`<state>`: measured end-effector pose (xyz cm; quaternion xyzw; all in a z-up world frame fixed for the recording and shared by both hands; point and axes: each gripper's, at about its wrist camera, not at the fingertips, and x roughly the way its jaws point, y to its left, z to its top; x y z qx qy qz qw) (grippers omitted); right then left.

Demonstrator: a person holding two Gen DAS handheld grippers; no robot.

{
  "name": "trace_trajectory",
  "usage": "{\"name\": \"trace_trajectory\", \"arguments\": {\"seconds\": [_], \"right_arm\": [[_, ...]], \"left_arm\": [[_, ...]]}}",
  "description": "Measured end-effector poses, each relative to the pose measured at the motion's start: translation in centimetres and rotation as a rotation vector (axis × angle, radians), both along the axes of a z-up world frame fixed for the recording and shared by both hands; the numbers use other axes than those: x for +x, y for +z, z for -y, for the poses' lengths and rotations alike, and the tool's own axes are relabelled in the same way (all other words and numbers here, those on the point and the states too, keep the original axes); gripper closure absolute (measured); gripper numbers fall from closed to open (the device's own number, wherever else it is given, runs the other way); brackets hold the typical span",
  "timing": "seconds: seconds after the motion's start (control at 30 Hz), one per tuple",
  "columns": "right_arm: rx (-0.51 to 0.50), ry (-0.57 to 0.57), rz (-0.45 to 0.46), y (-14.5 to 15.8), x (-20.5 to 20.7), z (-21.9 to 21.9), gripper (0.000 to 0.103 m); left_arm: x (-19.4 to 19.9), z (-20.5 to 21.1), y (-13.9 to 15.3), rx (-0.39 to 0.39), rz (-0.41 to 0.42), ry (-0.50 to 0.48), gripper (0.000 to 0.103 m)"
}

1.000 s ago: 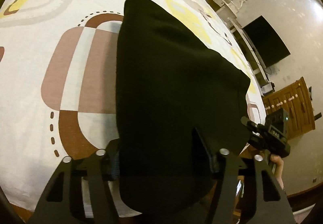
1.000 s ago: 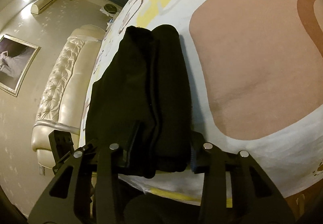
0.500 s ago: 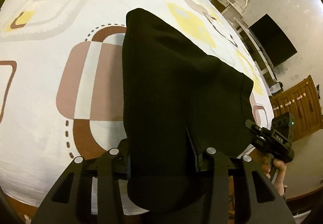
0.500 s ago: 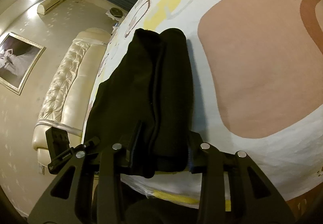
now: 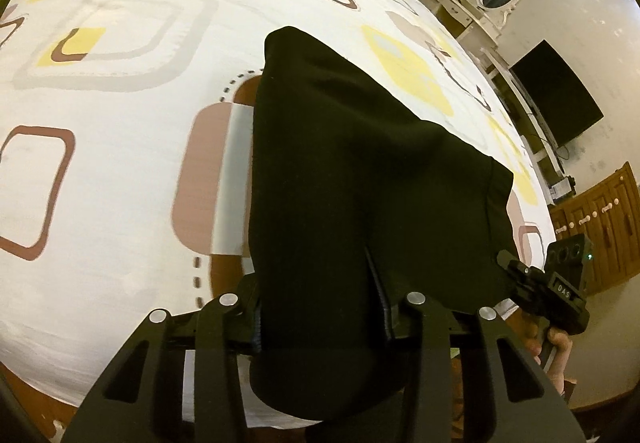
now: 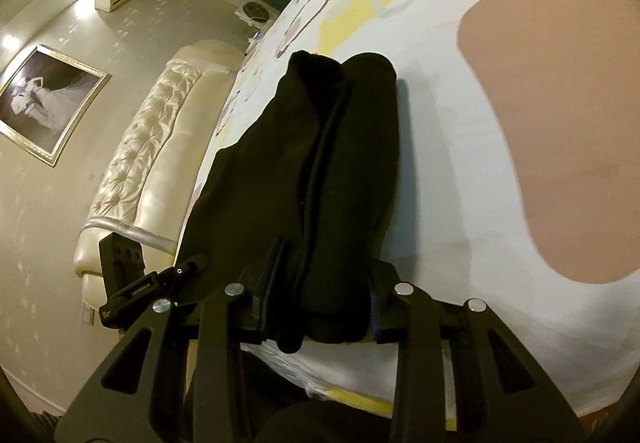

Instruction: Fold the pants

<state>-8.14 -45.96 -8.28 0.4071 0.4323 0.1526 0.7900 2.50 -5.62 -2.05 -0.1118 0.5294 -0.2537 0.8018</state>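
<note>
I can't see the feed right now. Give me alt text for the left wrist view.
The left gripper has its fingers closed on the near edge of the black fabric pants, which stretch away over a white bedsheet with brown and yellow rounded squares. At lower right the right gripper, in a person's hand, meets the pants' right corner; a dark television is behind.

- On the right gripper (image 5: 560,285), seen from the left wrist view at about four o'clock, a small label on its dark body reads "DAS" in pale letters.
- On the left gripper (image 6: 148,283), seen from the right wrist view at about eight o'clock, a line of pale lettering runs along its arm, too small to read.
</note>
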Motion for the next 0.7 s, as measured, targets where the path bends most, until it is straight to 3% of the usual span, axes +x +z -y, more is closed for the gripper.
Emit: {"name": "trace_trajectory", "arguments": {"seconds": [0.53,0.7], "right_arm": [[-0.019,0.081,0.02,0.7,1.3,-2.5,0.07],[0.016,0.075,0.006,0.2,1.1,-1.9,0.07]], "left_arm": [[0.3,-2.9,0.1,-0.002,0.006,0.036,0.062],[0.0,-2.9,-0.1,-0.013,0.009,0.033,0.062]]}}
